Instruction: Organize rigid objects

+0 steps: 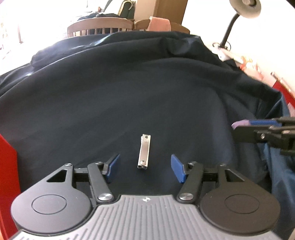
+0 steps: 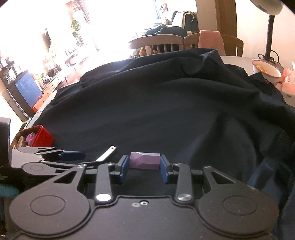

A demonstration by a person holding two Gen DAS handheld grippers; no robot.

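A silver nail clipper lies on the dark cloth between the open fingers of my left gripper, not touched. In the right wrist view the nail clipper shows at lower left beside the left gripper. My right gripper is shut on a purple faceted block, held just above the cloth. In the left wrist view the right gripper enters from the right edge with the purple block at its tip.
A red box holding a purple toy sits at the left on the cloth's edge; a red wall of it shows in the left wrist view. A desk lamp, a bowl and wooden chairs stand beyond the cloth.
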